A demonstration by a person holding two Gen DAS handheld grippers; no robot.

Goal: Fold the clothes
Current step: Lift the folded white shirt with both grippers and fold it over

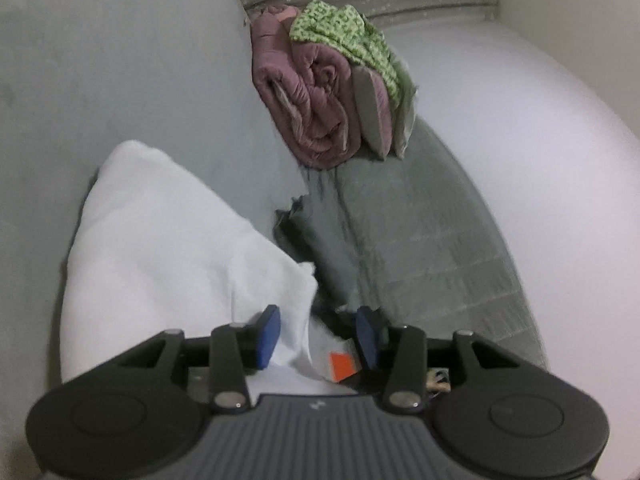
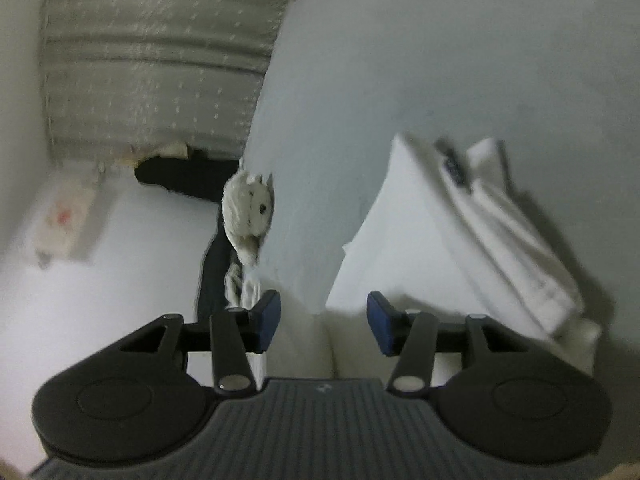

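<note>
A white garment [image 1: 160,240] lies folded on the pale grey bed sheet [image 1: 120,60]. Its near corner, beside an orange tag [image 1: 340,364], runs between the blue fingers of my left gripper [image 1: 318,338], which stands open over it. In the right wrist view the same white garment [image 2: 420,240] lies as a folded wedge with a dark neck label [image 2: 454,166] and a thicker folded edge on its right. My right gripper [image 2: 324,322] hovers open at its near left corner, and cloth shows in the gap between its fingers without being pinched.
A rolled purple quilt [image 1: 316,108] with a green patterned cloth [image 1: 344,28] on it lies at the back. A grey blanket [image 1: 420,240] lies to the right. A white plush toy [image 2: 250,208] sits at the sheet's edge by a spotted curtain [image 2: 152,60].
</note>
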